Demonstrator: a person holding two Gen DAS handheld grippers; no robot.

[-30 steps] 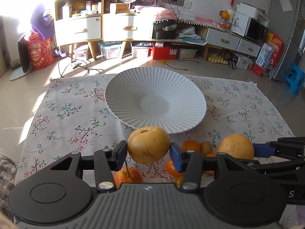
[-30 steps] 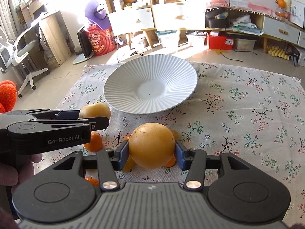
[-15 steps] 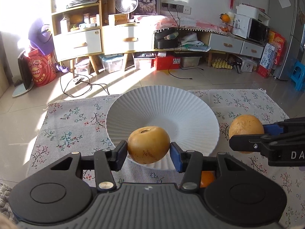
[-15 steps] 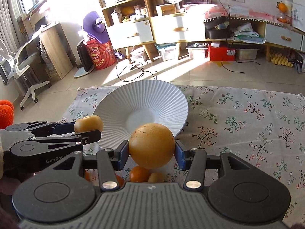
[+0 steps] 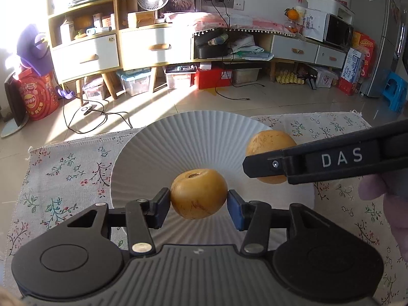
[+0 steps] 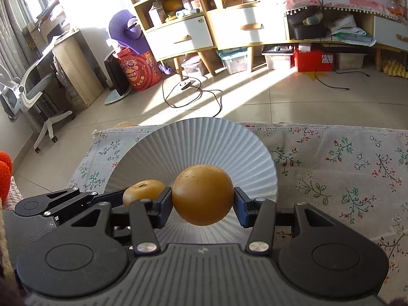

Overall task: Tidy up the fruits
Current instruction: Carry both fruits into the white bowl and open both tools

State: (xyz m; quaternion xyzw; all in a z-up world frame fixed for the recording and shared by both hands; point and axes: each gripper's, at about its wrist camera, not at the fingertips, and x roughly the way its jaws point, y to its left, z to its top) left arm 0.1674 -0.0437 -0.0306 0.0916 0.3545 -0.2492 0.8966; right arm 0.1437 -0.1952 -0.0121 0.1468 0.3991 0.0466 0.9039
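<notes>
My left gripper (image 5: 199, 200) is shut on a yellow-brown pear (image 5: 199, 193), stem end up, held over the near part of the white ribbed plate (image 5: 158, 150). My right gripper (image 6: 202, 201) is shut on a second, rounder pear (image 6: 202, 195) above the same plate (image 6: 204, 140). In the left wrist view the right gripper's arm marked DAS (image 5: 331, 158) reaches in from the right with its pear (image 5: 270, 145) over the plate's right side. In the right wrist view the left gripper's pear (image 6: 142, 188) shows at the left, partly hidden behind my left finger.
The plate sits on a floral cloth (image 6: 344, 168) spread on the tiled floor. Beyond its far edge lie a cable (image 6: 193, 97) and low cabinets (image 5: 153, 46). A hand (image 5: 387, 204) holds the right gripper at the right edge of the left wrist view.
Both grippers moved forward with their pears, from over the loose fruit near the cloth's front to over the plate. The small oranges have dropped out of view. Both grips stayed the same.
</notes>
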